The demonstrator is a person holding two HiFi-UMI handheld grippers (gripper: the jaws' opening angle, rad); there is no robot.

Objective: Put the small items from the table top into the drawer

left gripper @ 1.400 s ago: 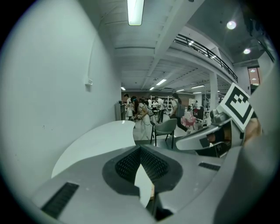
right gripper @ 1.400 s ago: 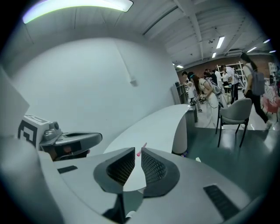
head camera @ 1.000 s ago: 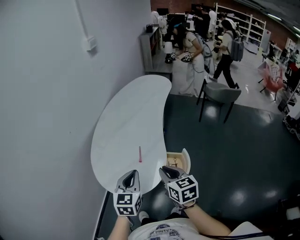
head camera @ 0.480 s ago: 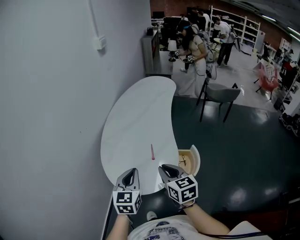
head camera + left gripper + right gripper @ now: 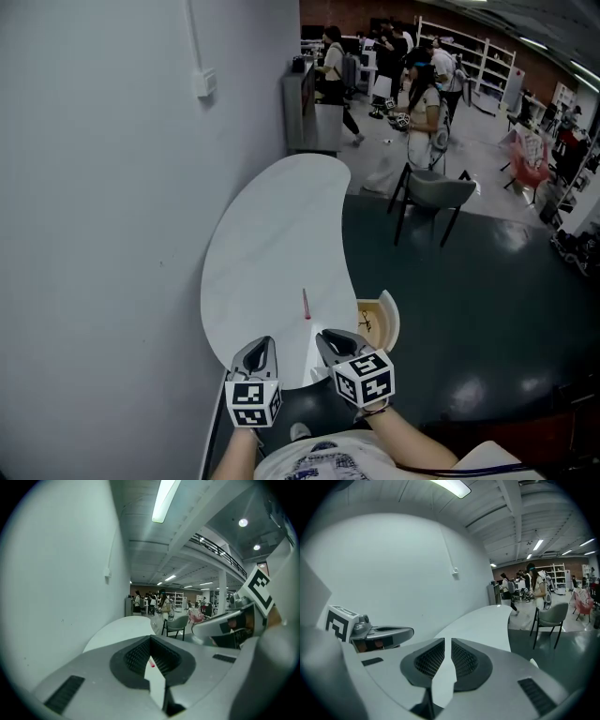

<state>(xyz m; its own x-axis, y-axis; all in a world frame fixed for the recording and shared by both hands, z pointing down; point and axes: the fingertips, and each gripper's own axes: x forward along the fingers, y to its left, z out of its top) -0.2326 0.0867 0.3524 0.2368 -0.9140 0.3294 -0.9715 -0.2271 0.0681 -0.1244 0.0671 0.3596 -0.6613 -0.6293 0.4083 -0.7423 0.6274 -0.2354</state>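
Observation:
A thin pink pen-like item [image 5: 306, 305] lies alone on the white kidney-shaped table [image 5: 267, 225], near its front end. At the table's right side a small drawer [image 5: 377, 324] stands pulled out, with dark small things inside. My left gripper [image 5: 261, 347] hovers over the table's front edge, its tips touching and nothing held. Through its jaws in the left gripper view the pink item [image 5: 152, 664] shows ahead. My right gripper [image 5: 328, 339] hangs just right of it, short of the drawer, jaws a narrow slit apart [image 5: 447, 640] and empty.
A blank wall [image 5: 94, 187] runs along the table's left side. Dark floor lies to the right, with a grey chair [image 5: 436, 192] beyond the table's far end. Several people [image 5: 422, 103] walk by shelves and a cabinet [image 5: 314, 108] at the back.
The table, pink item and drawer have shifted rightward in the head view since the oldest frame, while both grippers keep their places and jaws. People in the background have walked on.

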